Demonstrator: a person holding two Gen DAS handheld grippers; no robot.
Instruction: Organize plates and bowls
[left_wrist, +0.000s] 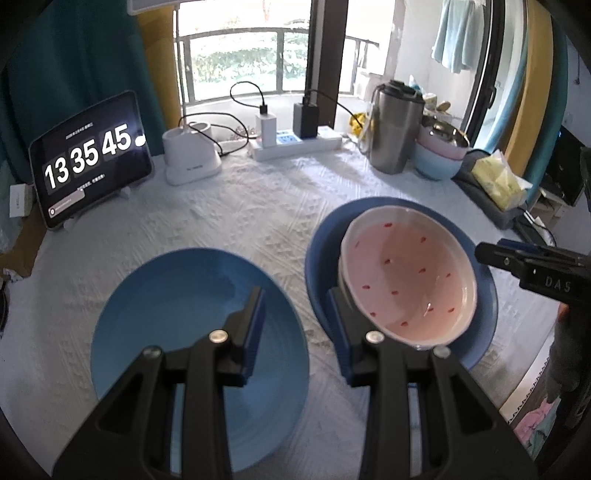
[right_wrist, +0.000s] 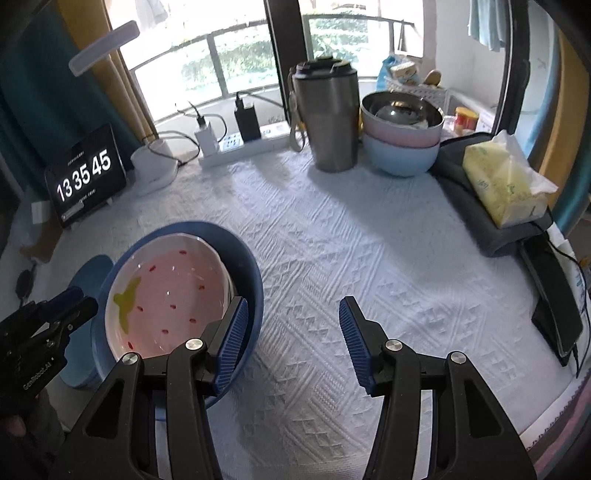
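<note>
A pink dish (left_wrist: 408, 280) dotted with red sits inside a dark blue bowl (left_wrist: 484, 291) on the white tablecloth (left_wrist: 236, 221), with an empty light blue plate (left_wrist: 166, 295) just beside it. Both the left gripper (left_wrist: 297, 317) and the right gripper (right_wrist: 291, 325) hover with jaws apart, holding nothing. At the back, a steel bowl (right_wrist: 402, 110) sits stacked in a pink bowl (right_wrist: 399, 136) and a pale blue bowl (right_wrist: 399, 157).

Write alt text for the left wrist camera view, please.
A pink dotted bowl sits inside a dark blue dish, beside a light blue plate on a white tablecloth. The left claw hangs open above them, nothing between its fingers; the right claw enters from the right.
</note>
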